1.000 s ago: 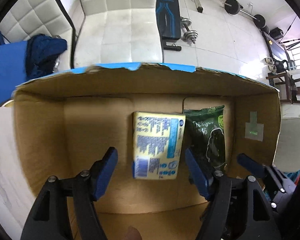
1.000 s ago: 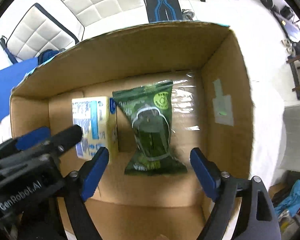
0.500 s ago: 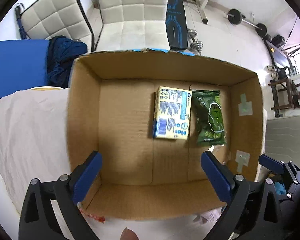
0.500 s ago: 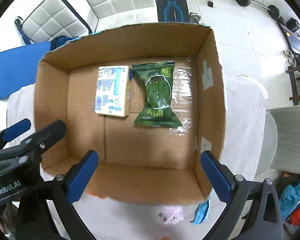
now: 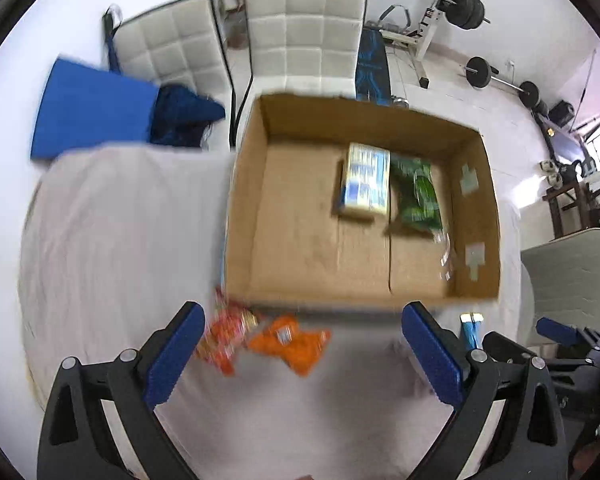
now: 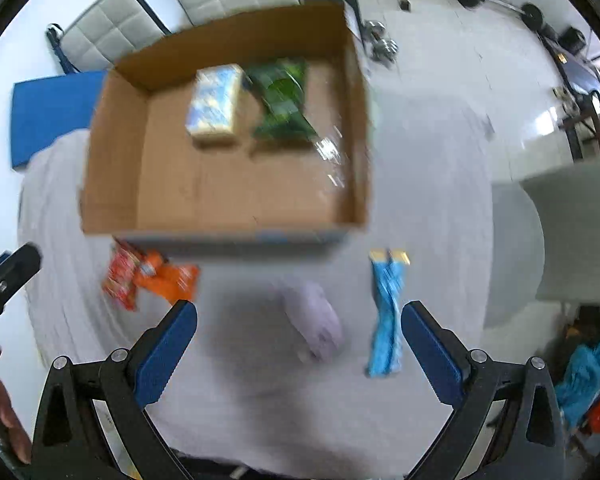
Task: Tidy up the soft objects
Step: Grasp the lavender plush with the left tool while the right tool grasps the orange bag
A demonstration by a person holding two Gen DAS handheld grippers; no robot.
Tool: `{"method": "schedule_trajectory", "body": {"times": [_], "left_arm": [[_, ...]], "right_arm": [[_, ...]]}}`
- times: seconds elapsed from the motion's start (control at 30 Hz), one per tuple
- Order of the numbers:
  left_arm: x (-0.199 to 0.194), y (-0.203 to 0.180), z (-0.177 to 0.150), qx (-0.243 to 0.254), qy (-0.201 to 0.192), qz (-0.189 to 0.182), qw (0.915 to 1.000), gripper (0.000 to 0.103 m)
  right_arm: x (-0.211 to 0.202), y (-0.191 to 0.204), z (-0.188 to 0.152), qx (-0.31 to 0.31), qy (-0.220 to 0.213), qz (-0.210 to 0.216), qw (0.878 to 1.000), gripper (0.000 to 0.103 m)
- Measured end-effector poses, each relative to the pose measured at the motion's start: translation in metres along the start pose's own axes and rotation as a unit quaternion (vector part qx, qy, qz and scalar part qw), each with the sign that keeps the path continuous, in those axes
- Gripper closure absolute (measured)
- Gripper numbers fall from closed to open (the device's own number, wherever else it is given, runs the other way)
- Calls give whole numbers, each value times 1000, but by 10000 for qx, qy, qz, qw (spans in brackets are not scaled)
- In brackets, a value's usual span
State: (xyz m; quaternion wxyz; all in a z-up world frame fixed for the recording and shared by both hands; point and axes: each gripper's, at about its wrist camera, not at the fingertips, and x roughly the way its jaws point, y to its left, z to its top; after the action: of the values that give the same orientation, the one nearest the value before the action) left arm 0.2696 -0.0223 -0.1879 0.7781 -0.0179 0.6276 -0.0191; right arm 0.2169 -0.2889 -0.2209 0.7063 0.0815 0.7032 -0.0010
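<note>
Both grippers, left [image 5: 300,352] and right [image 6: 299,348], pulled back from box [image 6: 112,152], jaws spread, nothing held; orange packets [image 6: 152,276], blue pack [image 6: 386,316] seen near.

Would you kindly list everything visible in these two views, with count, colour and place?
Cardboard box: 1, brown, on the table.
Yellow-blue pack: 1, inside the box.
Green bag: 1, inside the box, right of the pack.
Orange-red snack bags: 2, in front of the box, left.
Blue packet: 1, in front of the box, right.
Lilac soft thing: 1, blurred, left of the blue packet.
Tablecloth: 1, whitish.
Chairs: 2, white, behind.
Left gripper: open, empty.
Right gripper: open, empty.
</note>
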Motion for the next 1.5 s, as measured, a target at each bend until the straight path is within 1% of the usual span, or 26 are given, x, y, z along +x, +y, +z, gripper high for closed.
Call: {"method": "schedule_trajectory", "body": {"times": [0.03,0.13,0.17,0.3,0.37,0.4,0.5,0.53,0.57,0.6,0.67,0.77,0.8,0.83,0.87,0.93,0.97,1.1,1.23,1.3,1.37,1.47,1.5], "left_arm": [[1,2,-9,-65,85,-40,9999,2],[16,-4,-44,-345,380,-357,9980,2],[25,-12,-53,-322,521,-448,9971,2],[72,-60,-77,12,1117,-511,9924,2],[92,-79,-82,127,1353,-595,9889,2],[103,-89,-83,151,1454,-651,9871,2],[133,-116,-86,168,1716,-866,9812,2],[143,-125,-85,190,1782,-858,9800,2],[152,-134,-85,242,1844,-877,9786,2],[161,-141,-85,264,1896,-915,9772,4],[180,-153,-83,287,2036,-808,9753,4],[203,-166,-85,353,2210,-746,9718,4],[208,-170,-86,397,2259,-731,9706,10],[215,-175,-89,465,2323,-712,9689,21],[220,-178,-92,531,2388,-684,9672,28],[227,-182,-99,684,2484,-622,9642,57],[229,-183,-103,757,2500,-583,9635,61],[215,-169,-117,946,2229,-373,9695,66],[194,-131,-129,758,1961,-242,9774,69],[184,-101,-136,500,1853,-238,9811,69],[175,-76,-141,276,1717,-154,9846,70],[161,-34,-148,-105,1497,-11,9887,70],[156,-15,-152,-294,1425,21,9893,70]], "right_arm": [[4,-9,-9,81,45,-10,10000,0],[24,-41,-31,370,240,-118,9990,0],[32,-52,-38,476,296,-138,9983,0],[62,-89,-56,827,480,-113,9953,0],[76,-103,-60,973,531,-116,9938,0],[82,-110,-63,1055,538,-53,9929,0],[94,-128,-69,1274,534,-34,9904,3],[97,-134,-70,1336,519,-2,9897,11],[100,-141,-72,1375,532,-24,9891,15],[101,-146,-72,1412,549,-26,9885,16],[107,-155,-72,1499,572,97,9870,17],[110,-164,-71,1523,570,106,9866,17],[110,-167,-72,1513,572,114,9868,17],[111,-169,-72,1512,573,111,9868,17],[112,-171,-72,1503,584,104,9869,17],[114,-172,-72,1454,610,82,9874,17],[115,-173,-72,1429,623,64,9878,17],[115,-161,-73,1251,649,77,9900,17],[117,-128,-71,938,662,251,9931,17],[117,-102,-68,629,639,357,9953,17],[115,-73,-65,258,596,407,9971,17],[114,-11,-58,-517,471,441,9966,17],[115,5,-55,-703,457,429,9956,17]]}}
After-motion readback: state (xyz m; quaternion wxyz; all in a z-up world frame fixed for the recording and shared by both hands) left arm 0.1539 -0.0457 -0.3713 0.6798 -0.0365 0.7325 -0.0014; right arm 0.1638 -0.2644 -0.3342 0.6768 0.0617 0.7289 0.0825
